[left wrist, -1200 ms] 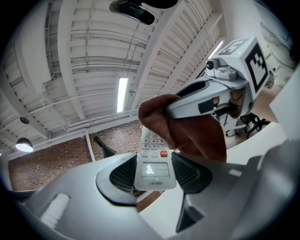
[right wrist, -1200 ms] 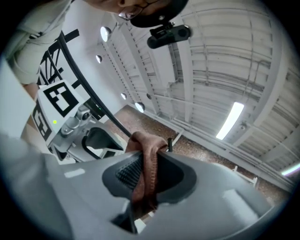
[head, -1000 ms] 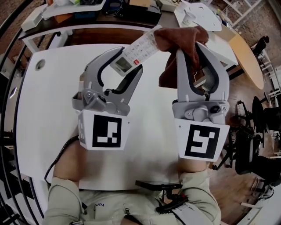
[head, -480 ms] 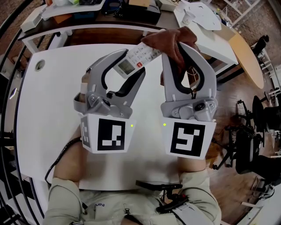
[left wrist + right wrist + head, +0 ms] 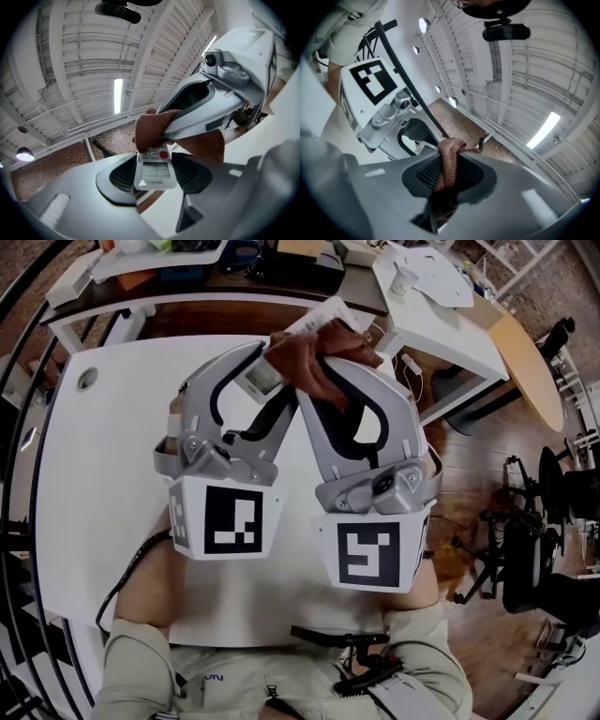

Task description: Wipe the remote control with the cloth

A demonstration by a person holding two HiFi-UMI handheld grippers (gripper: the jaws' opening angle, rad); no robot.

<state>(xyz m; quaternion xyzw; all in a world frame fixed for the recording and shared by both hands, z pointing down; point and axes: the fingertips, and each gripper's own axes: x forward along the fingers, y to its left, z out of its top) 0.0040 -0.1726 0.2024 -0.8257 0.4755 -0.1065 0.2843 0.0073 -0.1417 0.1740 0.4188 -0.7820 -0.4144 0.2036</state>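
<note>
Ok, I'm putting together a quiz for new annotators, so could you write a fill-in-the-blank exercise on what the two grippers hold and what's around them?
1. The left gripper is shut on the ____.
2. The right gripper pinches a brown ____.
3. In the left gripper view, the button beside that brown thing is ____.
4. Both grippers hang above a ____ table.
Missing words: remote control; cloth; red; white.
</note>
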